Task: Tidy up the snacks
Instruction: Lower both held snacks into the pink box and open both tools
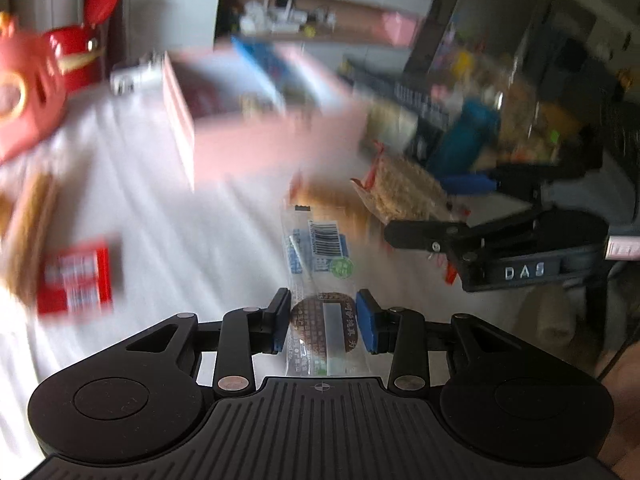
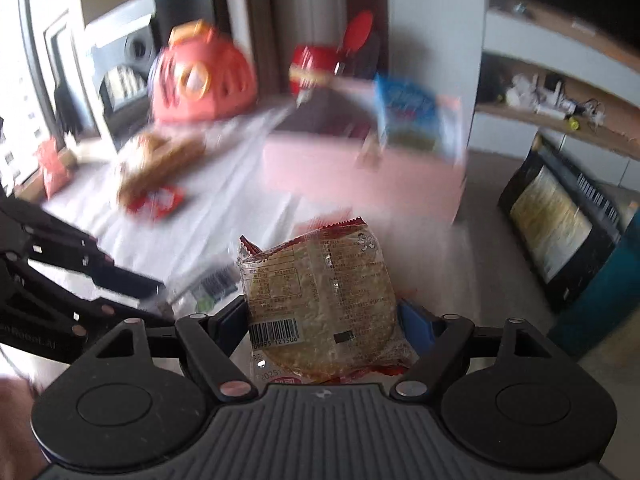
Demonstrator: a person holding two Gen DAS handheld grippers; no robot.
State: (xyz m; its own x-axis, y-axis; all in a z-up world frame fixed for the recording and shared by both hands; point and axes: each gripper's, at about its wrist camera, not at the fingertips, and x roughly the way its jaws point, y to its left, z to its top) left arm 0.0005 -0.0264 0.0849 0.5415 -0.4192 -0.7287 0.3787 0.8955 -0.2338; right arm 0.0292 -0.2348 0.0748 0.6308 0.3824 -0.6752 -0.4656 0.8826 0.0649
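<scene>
Snacks: left claw [image 1: 323, 320] pinches a clear blue-printed packet [image 1: 320, 280]; right claw [image 2: 320, 320] pinches a round rice cracker [image 2: 320, 300].

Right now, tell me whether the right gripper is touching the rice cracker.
Touching. The right wrist view shows the right gripper shut on the rice cracker, one blue pad against each side.

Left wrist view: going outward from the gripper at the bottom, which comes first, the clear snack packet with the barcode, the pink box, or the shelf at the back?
1. Clear snack packet: between the left gripper's blue pads, held.
2. Pink box: farther out on the white cloth, centre and a bit left.
3. Shelf: farthest, against the back wall, top centre.
</scene>
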